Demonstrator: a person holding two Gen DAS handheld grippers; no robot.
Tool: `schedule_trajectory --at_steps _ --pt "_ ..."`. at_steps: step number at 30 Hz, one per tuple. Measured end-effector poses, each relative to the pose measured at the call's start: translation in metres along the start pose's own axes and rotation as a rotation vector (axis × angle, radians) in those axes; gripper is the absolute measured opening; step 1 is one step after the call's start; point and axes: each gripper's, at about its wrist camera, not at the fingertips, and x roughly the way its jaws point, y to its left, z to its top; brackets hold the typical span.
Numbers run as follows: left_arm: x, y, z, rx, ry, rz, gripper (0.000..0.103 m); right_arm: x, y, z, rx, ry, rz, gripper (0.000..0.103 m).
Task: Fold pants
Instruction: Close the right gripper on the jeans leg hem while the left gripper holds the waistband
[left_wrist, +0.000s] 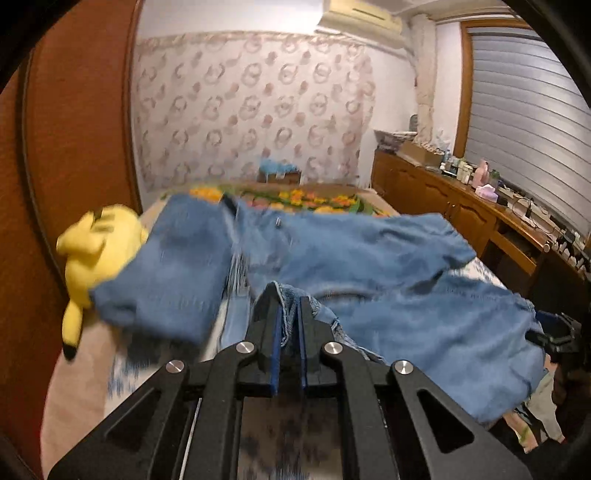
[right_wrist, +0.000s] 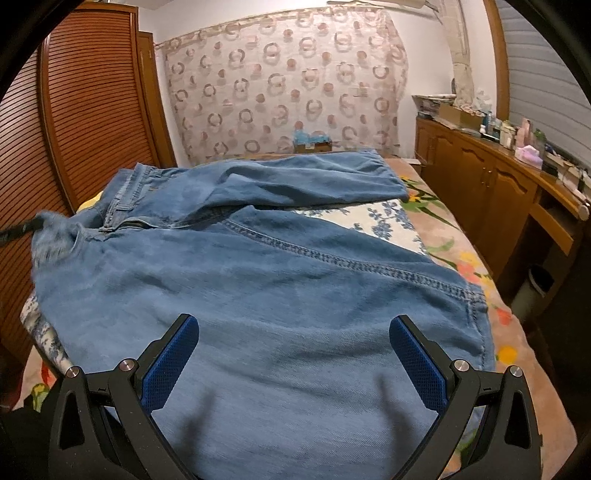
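Faded blue denim pants: limp, heavy; left gripper pinches the frayed hem, right gripper hovers agape; hems grip best.

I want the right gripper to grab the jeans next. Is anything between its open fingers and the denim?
Nothing visible. The right gripper hangs open right over the jeans, bare denim between its fingers. The left gripper already pinches a fold of them.
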Motion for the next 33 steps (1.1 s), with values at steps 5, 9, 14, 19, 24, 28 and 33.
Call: schedule_trajectory --at_steps 5,9,14,19,24,28,33 --pt "0.025 -0.004 0.044 0.008 -0.036 -0.003 0.008 0.001 0.000 0.007 -0.017 -0.012 0.031 0.102" --pt "0.051 -0.005 0.064 0.013 -0.029 0.023 0.008 0.003 0.000 0.008 -0.030 -0.015 0.065 0.101" --pt "0.088 -0.004 0.067 0.023 0.024 0.066 0.008 0.009 -0.006 0.003 -0.055 0.011 0.108 0.097" --pt "0.110 0.000 0.053 0.015 0.076 0.089 0.008 0.008 -0.019 -0.004 -0.069 0.051 0.142 0.091" --pt "0.112 0.000 0.046 0.011 0.091 0.097 0.008 0.005 -0.038 -0.020 -0.068 0.099 0.139 0.080" --pt "0.112 -0.001 0.045 0.011 0.090 0.096 0.008 -0.002 -0.057 -0.032 -0.041 0.119 0.138 0.068" --pt "0.109 -0.007 0.044 0.021 0.084 0.093 0.008 -0.018 -0.049 -0.033 -0.035 0.123 0.158 0.058"
